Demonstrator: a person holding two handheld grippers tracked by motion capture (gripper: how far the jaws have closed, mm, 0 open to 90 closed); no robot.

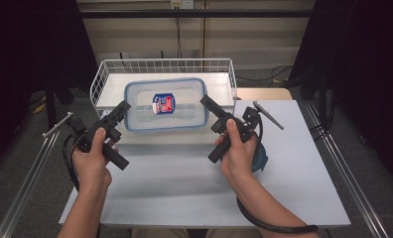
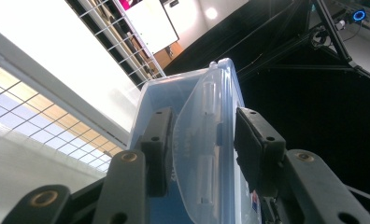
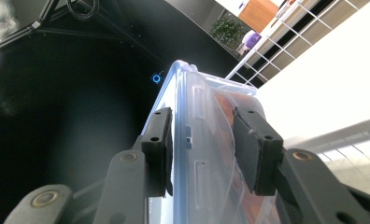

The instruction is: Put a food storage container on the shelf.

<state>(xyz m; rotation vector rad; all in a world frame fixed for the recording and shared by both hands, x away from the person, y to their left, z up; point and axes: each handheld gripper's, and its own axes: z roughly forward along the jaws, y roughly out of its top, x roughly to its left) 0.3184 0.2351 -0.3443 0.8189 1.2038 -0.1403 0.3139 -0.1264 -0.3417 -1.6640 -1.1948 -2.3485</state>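
a pale grey counter (image 1: 294, 163) carries a white wire basket (image 1: 101, 79) at its far edge, with a blue object (image 1: 262, 159) near the right side.

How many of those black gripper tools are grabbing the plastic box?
2: the left gripper clamps the plastic box's left end, the right gripper its right end, above the wire basket.
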